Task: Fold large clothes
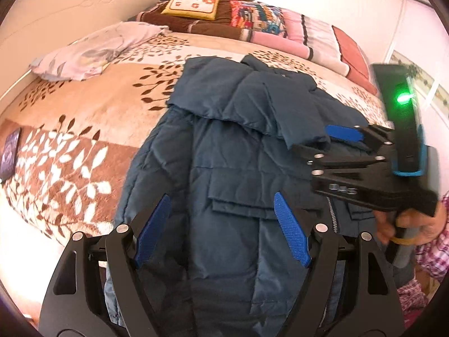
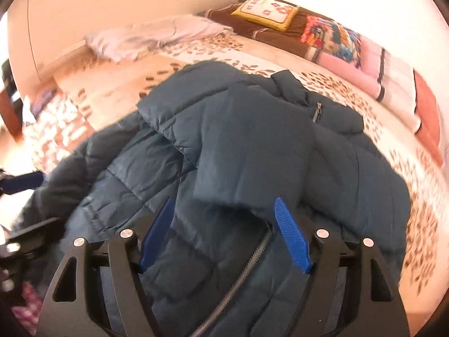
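A dark blue quilted jacket (image 1: 238, 151) lies on the bed, its sleeves folded in over the body. It also fills the right wrist view (image 2: 252, 146), where its zipper (image 2: 241, 275) runs down the front. My left gripper (image 1: 221, 230) is open above the jacket's lower left part, near a pocket flap. My right gripper (image 2: 224, 233) is open just above the folded sleeve end and zipper. The right gripper also shows in the left wrist view (image 1: 336, 143), open at the jacket's right edge, held by a hand.
The bed has a beige and brown leaf-patterned blanket (image 1: 92, 129). A pale pillow (image 1: 92, 50) lies at the far left. Folded quilts and a yellow cushion (image 1: 193, 4) line the far side. A dark phone-like object (image 1: 9, 154) lies at the left edge.
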Demonstrator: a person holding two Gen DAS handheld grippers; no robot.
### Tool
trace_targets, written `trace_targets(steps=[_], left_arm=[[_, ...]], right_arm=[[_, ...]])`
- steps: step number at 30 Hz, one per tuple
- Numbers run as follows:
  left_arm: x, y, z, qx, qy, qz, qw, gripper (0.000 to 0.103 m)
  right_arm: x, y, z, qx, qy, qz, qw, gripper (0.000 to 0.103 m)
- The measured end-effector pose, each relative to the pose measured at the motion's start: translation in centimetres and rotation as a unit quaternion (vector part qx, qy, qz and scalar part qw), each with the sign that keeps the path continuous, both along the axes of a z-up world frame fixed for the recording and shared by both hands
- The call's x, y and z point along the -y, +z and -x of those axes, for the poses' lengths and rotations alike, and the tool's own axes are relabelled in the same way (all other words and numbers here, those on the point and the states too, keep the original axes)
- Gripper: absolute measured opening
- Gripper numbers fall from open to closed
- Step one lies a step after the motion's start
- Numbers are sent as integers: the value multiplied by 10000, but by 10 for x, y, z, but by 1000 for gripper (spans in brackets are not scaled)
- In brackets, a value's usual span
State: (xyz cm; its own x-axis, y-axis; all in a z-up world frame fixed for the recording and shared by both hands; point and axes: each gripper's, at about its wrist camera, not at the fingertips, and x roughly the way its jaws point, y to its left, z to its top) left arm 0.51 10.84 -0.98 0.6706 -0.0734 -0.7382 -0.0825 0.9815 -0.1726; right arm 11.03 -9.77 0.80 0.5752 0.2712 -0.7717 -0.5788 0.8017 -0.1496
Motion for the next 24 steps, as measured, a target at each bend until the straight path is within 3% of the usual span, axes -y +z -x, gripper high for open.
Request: trace_targets(steps=[5, 7, 9, 13, 19, 24], left_arm=[[-12, -7, 1, -24, 127, 248, 9996, 76], [-14, -8, 2, -20, 146, 289, 9995, 76], [-15, -8, 2, -7, 163, 313, 9994, 76], [-16, -9, 2, -13, 179, 322, 9993, 76], [-9, -8, 0, -6, 97, 175, 9998, 76], [1, -5, -1, 1, -43, 19, 10000, 76]], right_arm=[[-20, -21, -14, 134, -66, 533, 9985, 71], [-23, -27, -17, 255, -132, 746, 9968, 52], [-20, -28, -22, 199, -223, 749, 9967, 39], [3, -12, -34, -145, -525, 39, 9985, 22], [59, 28, -45, -307, -1168, -1165, 9858, 18], [123, 31, -63, -568, -1984, -1833, 9611, 17]])
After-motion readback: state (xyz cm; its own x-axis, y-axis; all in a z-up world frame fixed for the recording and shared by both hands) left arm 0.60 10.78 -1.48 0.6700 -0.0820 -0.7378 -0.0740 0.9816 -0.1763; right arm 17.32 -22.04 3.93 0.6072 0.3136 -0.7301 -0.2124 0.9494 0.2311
